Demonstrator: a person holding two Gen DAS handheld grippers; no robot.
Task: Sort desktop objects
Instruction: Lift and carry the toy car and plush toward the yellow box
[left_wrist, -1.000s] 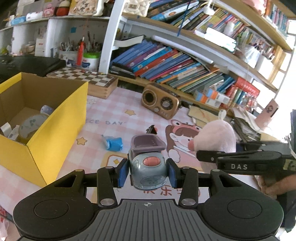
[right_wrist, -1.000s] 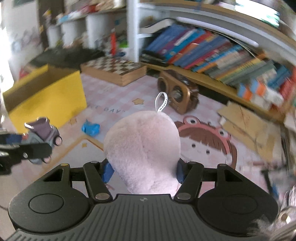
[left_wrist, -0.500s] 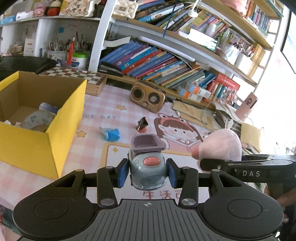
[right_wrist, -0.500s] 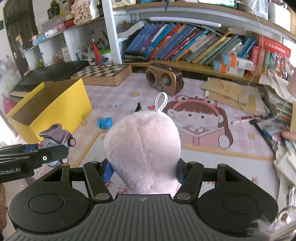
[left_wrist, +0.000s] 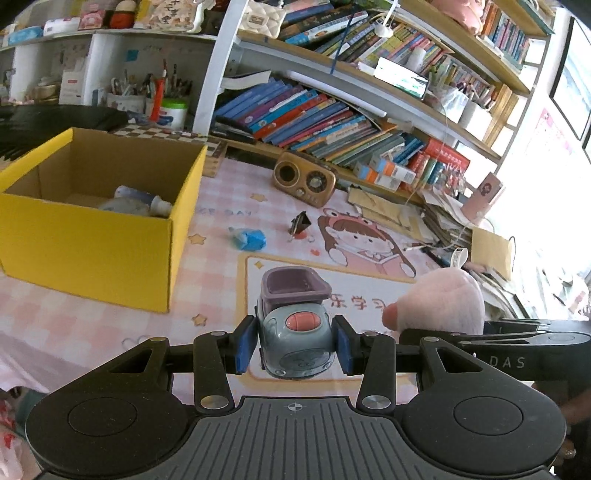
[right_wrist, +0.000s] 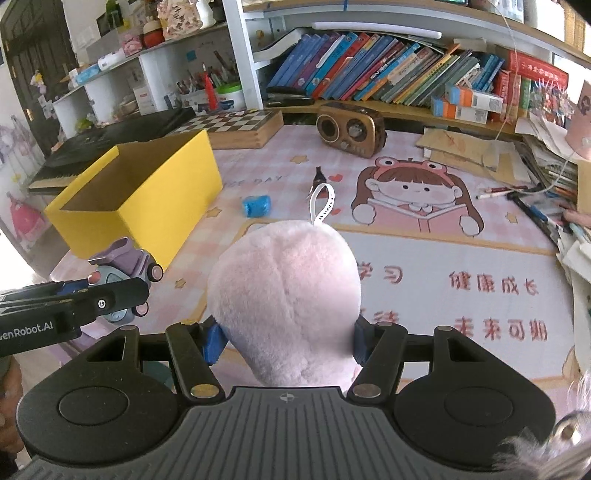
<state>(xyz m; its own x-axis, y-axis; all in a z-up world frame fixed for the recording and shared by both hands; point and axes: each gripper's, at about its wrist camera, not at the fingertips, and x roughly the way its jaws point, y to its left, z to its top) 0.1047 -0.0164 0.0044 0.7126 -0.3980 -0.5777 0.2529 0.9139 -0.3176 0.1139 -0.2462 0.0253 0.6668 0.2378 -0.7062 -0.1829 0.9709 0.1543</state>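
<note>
My left gripper (left_wrist: 293, 347) is shut on a grey-blue toy car (left_wrist: 293, 325) with a purple tub, held above the pink desk mat. The car also shows in the right wrist view (right_wrist: 123, 280). My right gripper (right_wrist: 284, 339) is shut on a pink plush toy (right_wrist: 284, 295) with a white loop; it shows at the right in the left wrist view (left_wrist: 439, 299). A yellow cardboard box (left_wrist: 92, 236) stands at the left with a few items inside. A blue wrapped object (left_wrist: 251, 238) and a small dark clip (left_wrist: 300, 223) lie on the mat.
A brown retro radio (left_wrist: 304, 182) and a chessboard box (right_wrist: 236, 125) stand at the back. Leaning books (left_wrist: 314, 122) fill the shelf behind. Papers and pens (right_wrist: 535, 192) pile up at the right. A black keyboard (right_wrist: 110, 144) lies behind the yellow box.
Both grippers have pulled back and risen with their toys still held. The yellow box and the mat now sit farther off.
</note>
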